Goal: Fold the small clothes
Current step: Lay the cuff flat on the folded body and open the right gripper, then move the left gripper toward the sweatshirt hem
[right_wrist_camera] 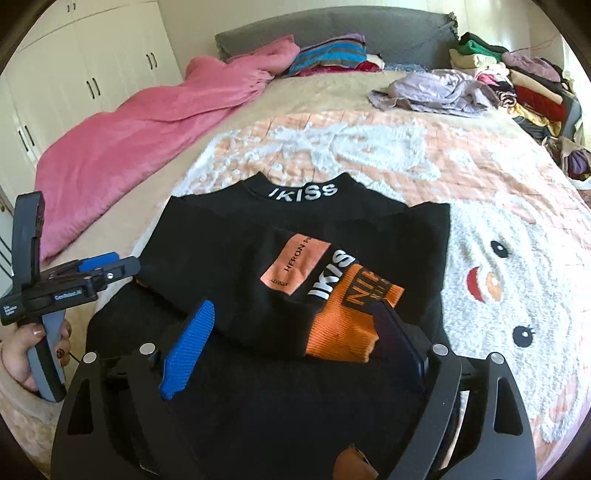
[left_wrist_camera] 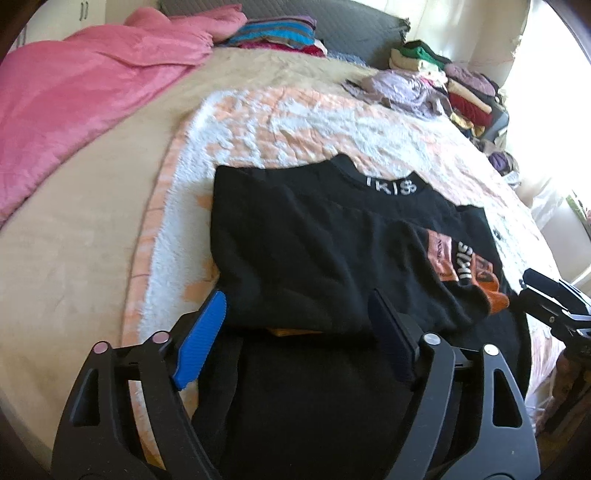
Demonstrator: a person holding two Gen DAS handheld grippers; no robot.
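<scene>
Both hand-held grippers, left and right, gape empty over one black sweater.

A wide bed with a beige cover fills the room, and a fleecy peach-and-white blanket showing a snowman face is spread over its near part. A grey padded headboard is seen at the far end. White wardrobe doors with dark handles line the left wall. Strong daylight is let in through pale curtains on the right, beside the bed.
</scene>
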